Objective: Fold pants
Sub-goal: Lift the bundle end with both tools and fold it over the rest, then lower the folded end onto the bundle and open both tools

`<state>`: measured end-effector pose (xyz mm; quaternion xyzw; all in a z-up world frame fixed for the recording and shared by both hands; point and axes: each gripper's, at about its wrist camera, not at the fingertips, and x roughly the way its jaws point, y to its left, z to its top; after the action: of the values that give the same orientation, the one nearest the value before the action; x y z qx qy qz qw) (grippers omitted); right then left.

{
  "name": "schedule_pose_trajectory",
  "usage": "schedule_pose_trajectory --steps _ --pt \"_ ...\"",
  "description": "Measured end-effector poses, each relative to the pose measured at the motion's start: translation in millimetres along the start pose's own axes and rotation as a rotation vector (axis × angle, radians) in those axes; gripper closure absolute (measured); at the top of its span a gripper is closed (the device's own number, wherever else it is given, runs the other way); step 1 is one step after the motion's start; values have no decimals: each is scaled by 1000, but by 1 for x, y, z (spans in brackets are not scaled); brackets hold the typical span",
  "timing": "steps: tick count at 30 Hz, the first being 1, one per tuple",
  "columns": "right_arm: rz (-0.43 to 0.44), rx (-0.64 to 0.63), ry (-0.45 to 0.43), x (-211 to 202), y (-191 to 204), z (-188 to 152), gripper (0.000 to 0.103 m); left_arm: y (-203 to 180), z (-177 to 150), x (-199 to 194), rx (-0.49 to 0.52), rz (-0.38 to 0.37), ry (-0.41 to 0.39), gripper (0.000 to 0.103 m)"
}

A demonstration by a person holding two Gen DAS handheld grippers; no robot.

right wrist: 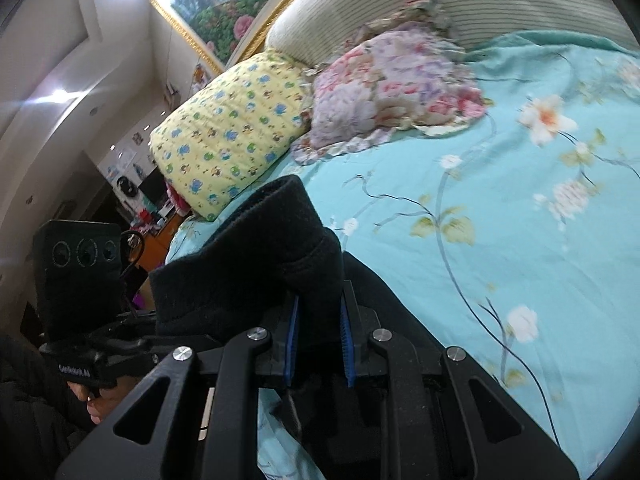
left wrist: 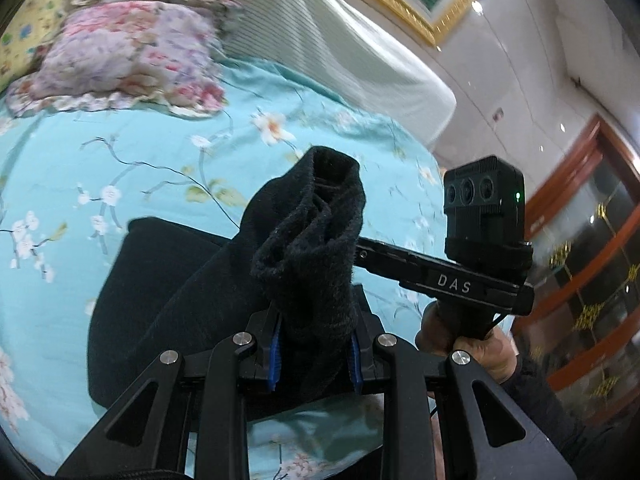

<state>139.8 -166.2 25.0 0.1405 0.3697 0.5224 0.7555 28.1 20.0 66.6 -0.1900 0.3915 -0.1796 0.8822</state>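
Observation:
Black fleece pants (left wrist: 168,304) lie partly on a turquoise floral bedsheet (left wrist: 120,168). My left gripper (left wrist: 314,344) is shut on a bunched end of the pants, which stands up between its blue pads (left wrist: 274,354). My right gripper (right wrist: 318,340) is shut on another bunched part of the pants (right wrist: 272,248), lifted above the bedsheet (right wrist: 500,220). The right gripper's body shows in the left wrist view (left wrist: 476,248), just to the right of the held cloth. The left gripper's body shows in the right wrist view (right wrist: 80,280), at the left.
A floral pillow (left wrist: 128,52) lies at the head of the bed against a striped headboard (left wrist: 320,28). A yellow patterned quilt (right wrist: 232,132) sits beside the pillow (right wrist: 392,80). A gold-framed painting (right wrist: 224,4) hangs on the wall. A wooden cabinet (left wrist: 592,264) stands to the right.

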Motion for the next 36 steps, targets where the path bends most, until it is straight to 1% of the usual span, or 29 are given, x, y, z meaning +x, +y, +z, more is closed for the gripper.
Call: schedule_pose_trajectory --steps 9,12,15,19,22,23,25,26,27,28,29,30,31,32,33,34,36 --pt "-28 75 -36 -27 -27 -31 83 -27 -14 32 83 8 78 78" --pt "-39 92 -43 -32 -33 -39 83 -36 -19 42 135 39 89 77" --pt "-59 106 -43 -34 -40 -45 83 -38 -20 53 144 44 108 77" --pt "-85 139 -32 -35 -50 -51 79 -38 -20 60 142 35 124 76" --pt "-112 149 -30 -39 -52 -56 79 -38 -22 63 148 27 135 74" --pt "-117 151 -30 -41 -53 -57 79 -39 -22 64 151 23 137 71" --pt "-136 163 -26 -44 -55 -59 79 -40 -22 65 158 6 143 63" --pt "-144 167 -24 -45 -55 -59 79 -41 -22 66 158 -4 146 55" --pt "-165 169 -24 -47 -55 -60 76 -41 -22 66 156 -20 151 52" --pt "-189 171 -28 -49 -55 -61 68 -41 -23 66 158 -26 154 51" --pt "-214 177 -33 -52 -55 -61 59 -42 -23 66 161 -29 156 47" --pt "-234 185 -38 -55 -56 -62 54 -42 -24 67 163 -37 161 43" --pt "-265 195 -41 -58 -57 -64 41 -41 -24 68 160 -48 166 42" --pt "-311 211 -50 -63 -57 -66 32 -41 -24 67 156 -56 169 42" --pt "-337 225 -59 -67 -58 -67 30 -40 -25 67 155 -68 175 41" --pt "-347 251 -87 -74 -60 -70 30 -40 -25 67 155 -76 177 40" --pt "-347 289 -123 -83 -60 -74 28 -40 -26 65 151 -95 181 37"
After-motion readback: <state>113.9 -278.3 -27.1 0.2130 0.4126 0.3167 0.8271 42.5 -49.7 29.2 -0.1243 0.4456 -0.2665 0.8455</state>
